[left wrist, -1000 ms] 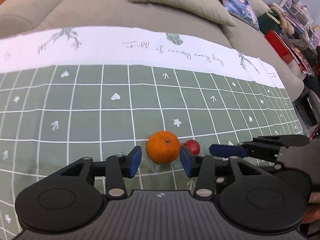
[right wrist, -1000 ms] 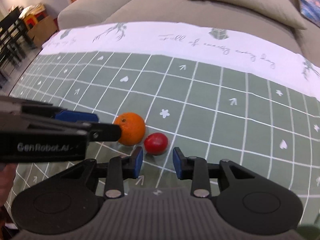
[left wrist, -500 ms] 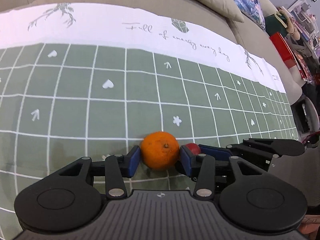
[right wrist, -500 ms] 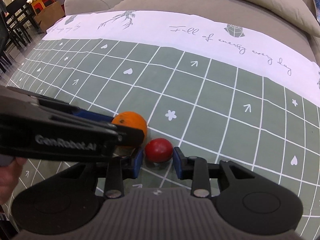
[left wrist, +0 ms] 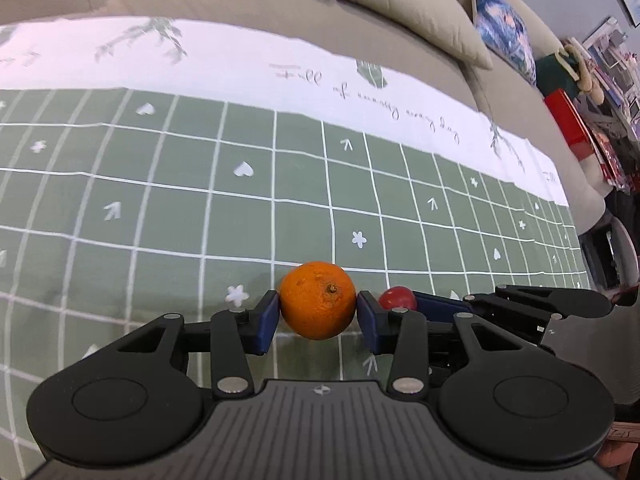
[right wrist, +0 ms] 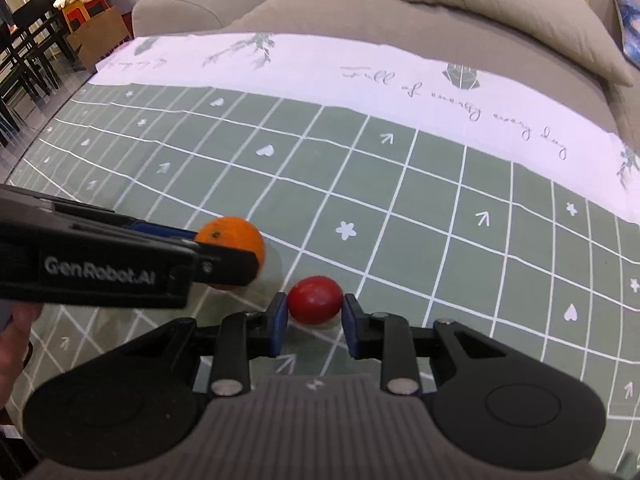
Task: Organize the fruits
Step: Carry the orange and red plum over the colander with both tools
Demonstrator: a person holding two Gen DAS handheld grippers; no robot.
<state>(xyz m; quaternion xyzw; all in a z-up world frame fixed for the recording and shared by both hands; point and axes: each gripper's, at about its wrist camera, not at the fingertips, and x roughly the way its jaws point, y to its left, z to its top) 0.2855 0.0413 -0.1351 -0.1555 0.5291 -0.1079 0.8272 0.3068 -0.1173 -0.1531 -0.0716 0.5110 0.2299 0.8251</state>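
Two round fruits are lying close together, not quite touching, on a soft green cloth (left wrist: 168, 240) ruled with thin white grid lines and sprinkled with small white hearts, arrows and flowers; its far edge is a plain white band printed with grey cursive script and leafy sprigs, and the fabric is dipping slightly under the fruit. The left gripper (left wrist: 317, 316) is reaching down from six o'clock in its own view, and its flat blue pads have just been closing onto the orange (left wrist: 317, 300), a dimpled, matte sphere with a dark stem scar; both pads are now pressing against its sides, so it is gripped across its width. At about three o'clock from the orange, just beside it, the red fruit (right wrist: 315, 299) is sitting, smaller, smooth, glossy and slightly egg-shaped. The right gripper (right wrist: 315, 322) is straddling it with a narrow gap, its jaws having just been drawing in; the left pad is looking as if it is at the skin, while a thin sliver of cloth is showing beside the right pad, so a firm hold is not being shown. Behind the cloth, toward twelve o'clock, a beige woven sofa (right wrist: 340, 4) is carrying a plump, ribbed cushion (right wrist: 512, 8).
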